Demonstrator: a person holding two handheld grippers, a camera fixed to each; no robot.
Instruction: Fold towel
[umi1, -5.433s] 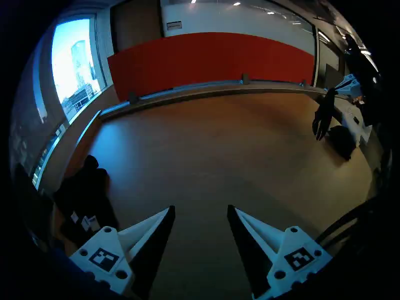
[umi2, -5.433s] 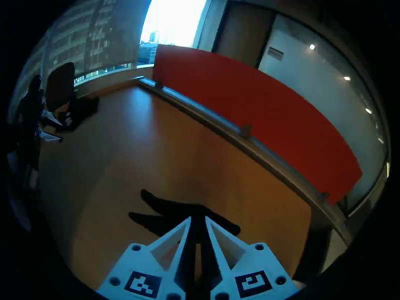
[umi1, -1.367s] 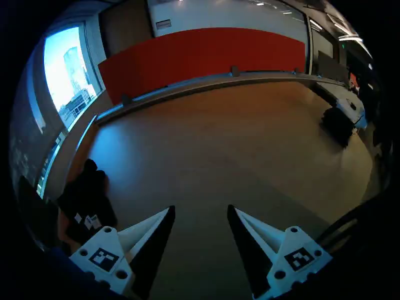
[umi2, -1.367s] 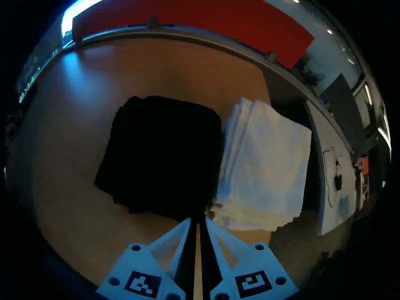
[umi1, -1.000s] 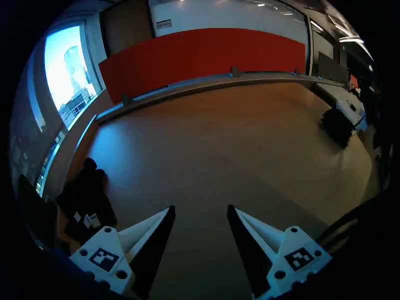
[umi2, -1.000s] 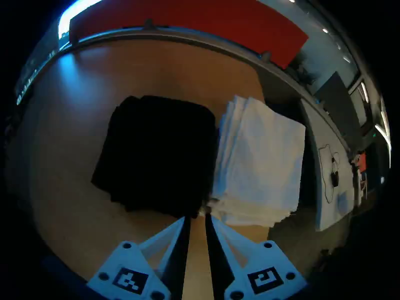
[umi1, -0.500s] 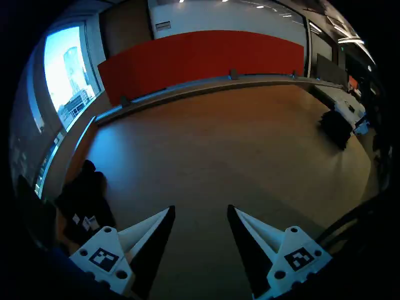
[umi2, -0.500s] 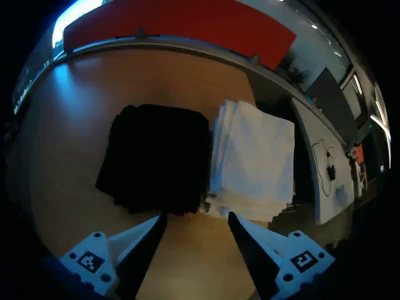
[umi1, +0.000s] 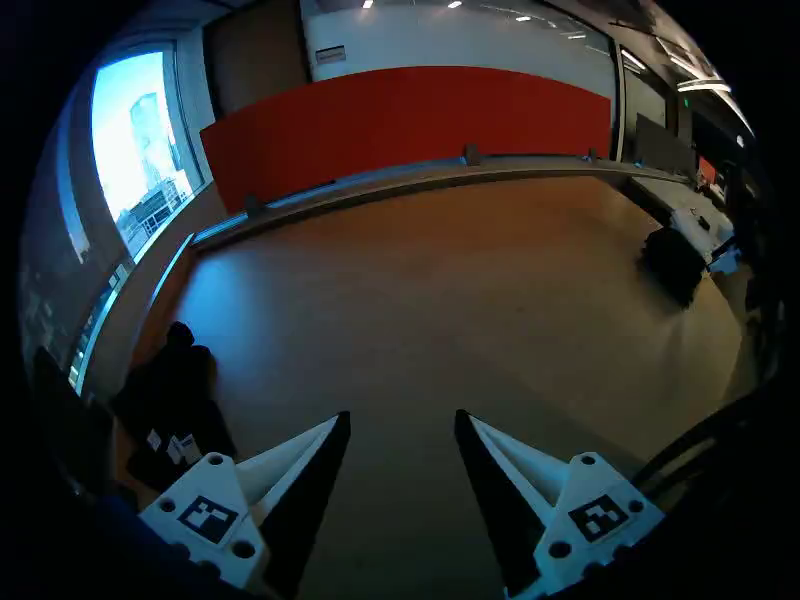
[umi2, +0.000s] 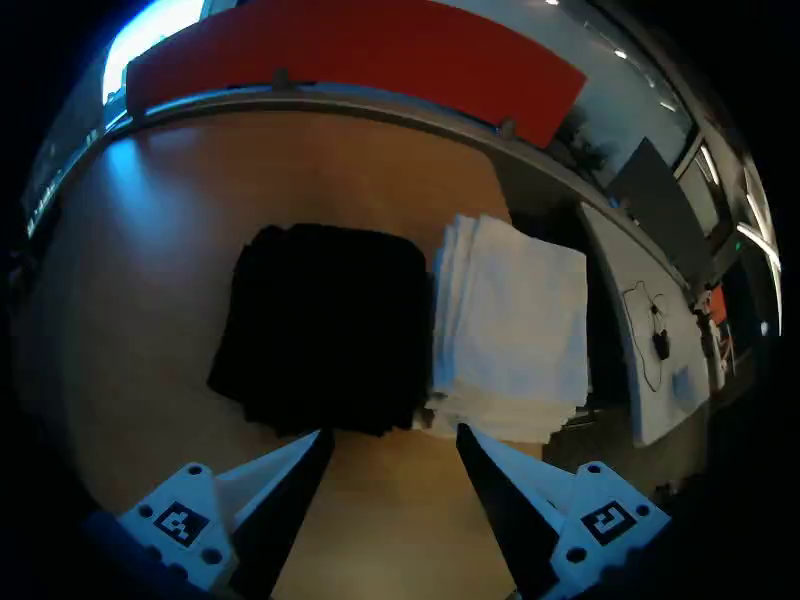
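Note:
In the right gripper view a stack of folded black towels (umi2: 325, 325) lies on the wooden table (umi2: 150, 280), with a stack of folded white towels (umi2: 515, 325) right beside it at the table's edge. My right gripper (umi2: 392, 445) stands open just short of both stacks, nothing between its fingers. In the left gripper view my left gripper (umi1: 400, 430) is open over the bare wooden table (umi1: 450, 290). Far off at the right edge of that view sits a dark towel pile (umi1: 672, 262).
A red partition (umi1: 400, 120) and a rail run along the table's far edge. A dark bundle with white tags (umi1: 170, 400) lies at the left of the left gripper view. Beyond the table's edge stands a grey desk with a cable (umi2: 650, 340).
My right gripper, shut a second ago, has opened wide and drawn back slightly from the two stacks. The left gripper has stayed open and nearly still.

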